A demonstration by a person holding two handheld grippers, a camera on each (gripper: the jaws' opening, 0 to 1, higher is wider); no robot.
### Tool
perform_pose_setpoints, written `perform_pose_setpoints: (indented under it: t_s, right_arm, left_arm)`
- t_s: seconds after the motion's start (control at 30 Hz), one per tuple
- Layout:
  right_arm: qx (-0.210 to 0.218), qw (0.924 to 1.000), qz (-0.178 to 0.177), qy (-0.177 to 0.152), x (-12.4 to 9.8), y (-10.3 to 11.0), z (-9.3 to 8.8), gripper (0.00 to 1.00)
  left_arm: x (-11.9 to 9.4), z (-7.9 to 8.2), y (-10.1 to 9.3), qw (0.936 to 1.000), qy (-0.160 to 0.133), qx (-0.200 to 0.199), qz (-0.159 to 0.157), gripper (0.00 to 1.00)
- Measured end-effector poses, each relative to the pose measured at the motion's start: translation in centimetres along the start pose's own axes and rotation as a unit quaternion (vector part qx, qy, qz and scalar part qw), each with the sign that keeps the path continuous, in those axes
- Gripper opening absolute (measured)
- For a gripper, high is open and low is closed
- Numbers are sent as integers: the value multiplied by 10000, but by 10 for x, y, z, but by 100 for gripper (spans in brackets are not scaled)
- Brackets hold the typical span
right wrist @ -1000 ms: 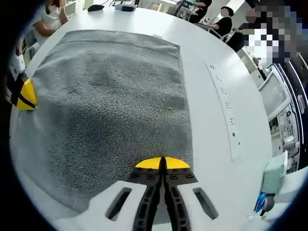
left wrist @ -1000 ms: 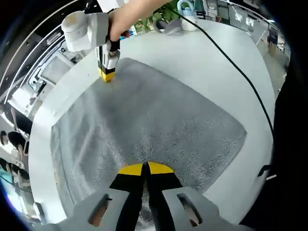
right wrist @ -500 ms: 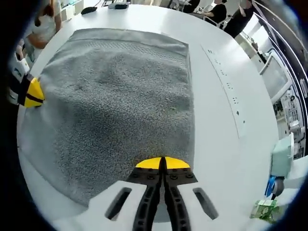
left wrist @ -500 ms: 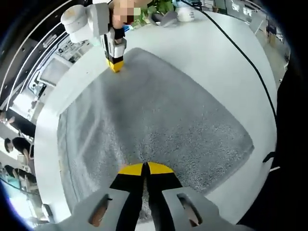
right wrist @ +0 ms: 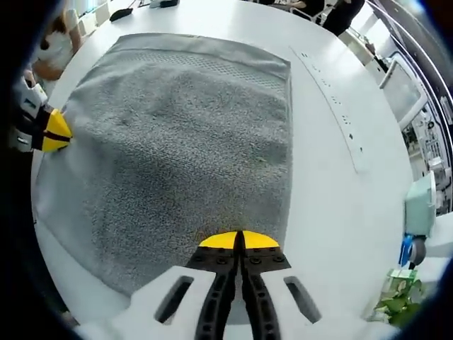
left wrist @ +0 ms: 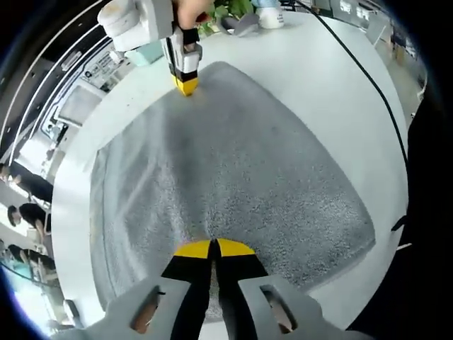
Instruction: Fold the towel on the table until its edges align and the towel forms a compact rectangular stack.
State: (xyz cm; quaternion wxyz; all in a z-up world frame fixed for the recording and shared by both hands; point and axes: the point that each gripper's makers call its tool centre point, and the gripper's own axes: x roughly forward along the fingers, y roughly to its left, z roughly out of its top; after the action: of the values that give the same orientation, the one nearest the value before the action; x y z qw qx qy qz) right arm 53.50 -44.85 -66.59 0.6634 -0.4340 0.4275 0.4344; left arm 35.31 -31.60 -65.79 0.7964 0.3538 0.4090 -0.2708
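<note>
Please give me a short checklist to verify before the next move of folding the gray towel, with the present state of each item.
1. Left gripper shut on the towel edge: ok, the jaws meet over the near edge.
2. Right gripper shut on the towel: ok, its jaws are closed over the near edge in the right gripper view, and its yellow tips sit at the far corner in the left gripper view.
3. Towel lies flat, no bunching: ok, spread open in one layer on the white table.
4. Black cable off the towel: ok, it runs on the table beside it.
5. Whether each gripper holds cloth firmly: cannot tell.
</note>
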Motion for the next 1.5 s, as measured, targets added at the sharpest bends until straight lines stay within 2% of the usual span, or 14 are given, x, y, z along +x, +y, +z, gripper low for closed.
perform_pose_setpoints:
  t_s: [0.4, 0.57, 0.9, 1.27, 1.43, 1.5]
  right_arm:
    - [257, 9997, -26, 29, -9, 13, -18, 0]
    - [418, 9990, -126, 9, -11, 16, -24, 0]
    - [650, 9978, -97, -9, -15, 22, -33, 0]
    - [733, 9970, -189, 127, -17, 24, -36, 0]
    - [347, 9988, -128, 308, -16, 25, -35, 0]
    - [385, 9985, -42, 378, -15, 23, -35, 0]
  left_arm:
    - [-1, -2, 1, 10000, -47, -3, -42, 2]
    - [-1, -2, 2, 9999, -94, -56, -82, 2]
    - [-1, -2, 2, 9997, -176, -48, -152, 2]
    - [-2, -2, 2, 9990, -338, -151, -269, 2]
    - [-2, -3, 3, 9981, -495, -148, -350, 2]
    - [-2, -2, 2, 9981, -490, 11, -370, 2]
